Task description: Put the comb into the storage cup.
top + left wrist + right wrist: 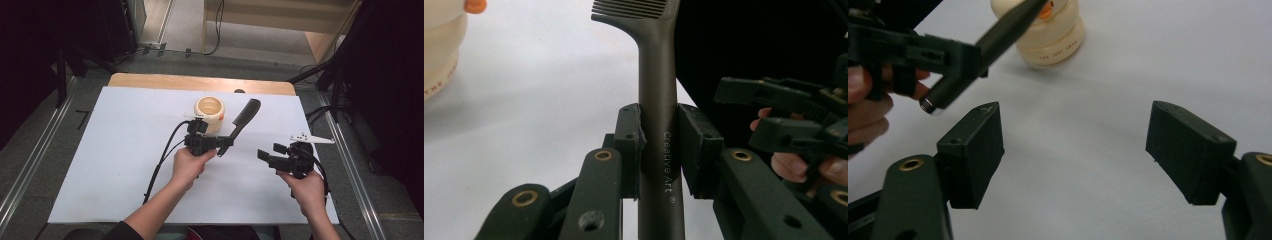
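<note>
Left tool (220,143): clamped on the handle of a dark grey plastic comb (245,118), pads squeezing the shaft from both sides.
Comb position: it slants up and away from the left tool, teeth end beyond the jaws, butt end sticking out behind them.
Right tool (266,156): jaws wide apart, nothing between them – it hangs off to the side of the comb's butt end, not touching it.
Cup (209,114): a cream, round open-topped plastic cup stands on the white tabletop (120,150) just beyond the left tool.
Risk – slip: the smooth round handle could pivot in the pads, so the comb droops.
Risk – knock: the comb could strike the cup's rim and tip the light cup.
</note>
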`<control>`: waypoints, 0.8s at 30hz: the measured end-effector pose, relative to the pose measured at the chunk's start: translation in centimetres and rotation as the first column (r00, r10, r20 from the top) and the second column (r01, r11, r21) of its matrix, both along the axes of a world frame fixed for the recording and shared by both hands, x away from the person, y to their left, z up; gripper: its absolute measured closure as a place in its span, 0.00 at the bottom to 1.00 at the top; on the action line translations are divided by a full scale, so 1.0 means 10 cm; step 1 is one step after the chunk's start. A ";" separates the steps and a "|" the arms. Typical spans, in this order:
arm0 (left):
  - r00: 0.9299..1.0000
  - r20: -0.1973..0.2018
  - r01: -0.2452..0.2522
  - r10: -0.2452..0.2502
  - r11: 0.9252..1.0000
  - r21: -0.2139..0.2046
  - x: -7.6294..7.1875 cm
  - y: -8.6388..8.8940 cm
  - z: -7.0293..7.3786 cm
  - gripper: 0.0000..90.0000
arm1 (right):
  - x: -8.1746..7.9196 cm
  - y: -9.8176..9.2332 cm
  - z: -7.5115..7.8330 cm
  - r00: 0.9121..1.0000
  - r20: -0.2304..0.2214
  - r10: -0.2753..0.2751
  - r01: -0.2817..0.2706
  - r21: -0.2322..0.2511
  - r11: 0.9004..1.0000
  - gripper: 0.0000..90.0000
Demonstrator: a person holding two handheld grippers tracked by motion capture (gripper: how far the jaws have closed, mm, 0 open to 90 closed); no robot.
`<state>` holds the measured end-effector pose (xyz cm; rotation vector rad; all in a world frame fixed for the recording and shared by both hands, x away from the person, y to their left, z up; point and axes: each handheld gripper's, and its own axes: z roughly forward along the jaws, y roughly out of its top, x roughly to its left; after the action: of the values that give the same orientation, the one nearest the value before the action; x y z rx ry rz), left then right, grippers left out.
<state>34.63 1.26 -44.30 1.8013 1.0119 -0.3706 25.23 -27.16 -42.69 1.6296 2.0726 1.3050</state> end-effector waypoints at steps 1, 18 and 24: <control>1.000 0.000 0.001 -0.001 1.000 -0.001 0.00 -0.01 -0.01 0.81 | 0.02 0.01 0.02 1.000 -0.001 -0.002 0.002 0.003 1.000 0.24; 0.996 -0.060 -0.063 0.061 0.997 -0.045 0.00 -0.12 -0.14 0.81 | 0.29 0.15 0.15 0.999 -0.040 -0.027 0.029 0.043 0.999 0.26; 0.994 -0.073 -0.085 0.079 0.994 -0.074 -0.02 -0.22 -0.17 0.81 | 0.37 0.20 0.15 0.998 -0.054 -0.031 0.034 0.046 0.998 0.28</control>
<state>34.41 -0.90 -46.03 1.6824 1.1025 -0.4189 28.94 -25.20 -41.14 1.7287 2.0515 1.3228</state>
